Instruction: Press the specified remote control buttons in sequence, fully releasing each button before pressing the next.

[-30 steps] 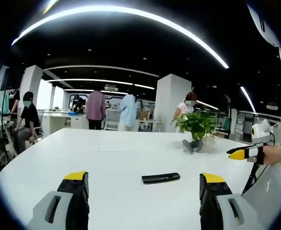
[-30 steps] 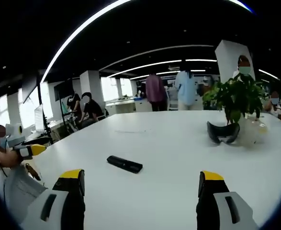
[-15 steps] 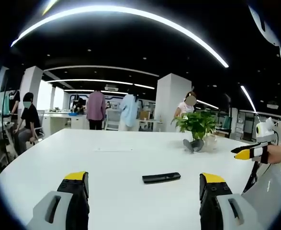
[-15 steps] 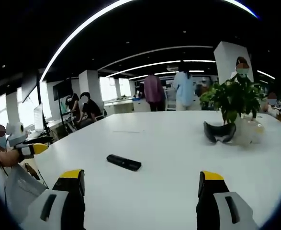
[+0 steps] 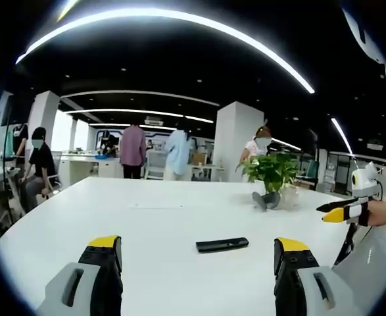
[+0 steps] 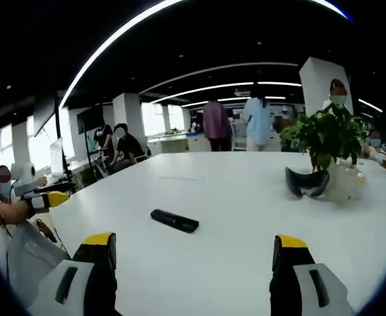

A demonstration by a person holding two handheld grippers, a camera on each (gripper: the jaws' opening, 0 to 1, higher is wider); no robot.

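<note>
A black remote control [image 5: 221, 245] lies flat on the white table [image 5: 153, 224], a short way ahead of my left gripper [image 5: 199, 263], whose jaws stand wide apart with nothing between them. In the right gripper view the same remote control [image 6: 174, 220] lies ahead and left of centre, clear of my right gripper [image 6: 191, 263], which is open too. The right gripper [image 5: 340, 210] enters the left gripper view at the far right, held by a hand. The left gripper [image 6: 45, 197] appears at the far left of the right gripper view.
A potted green plant [image 5: 271, 172] stands at the table's far right, with a dark headset [image 6: 306, 183] and a clear vessel [image 6: 347, 184] beside it. Several people stand or sit in the office beyond the table [image 6: 245, 217].
The right gripper view has swung slightly, so the remote and plant sit a little further right in it. Nothing on the table has moved and both grippers remain open.
</note>
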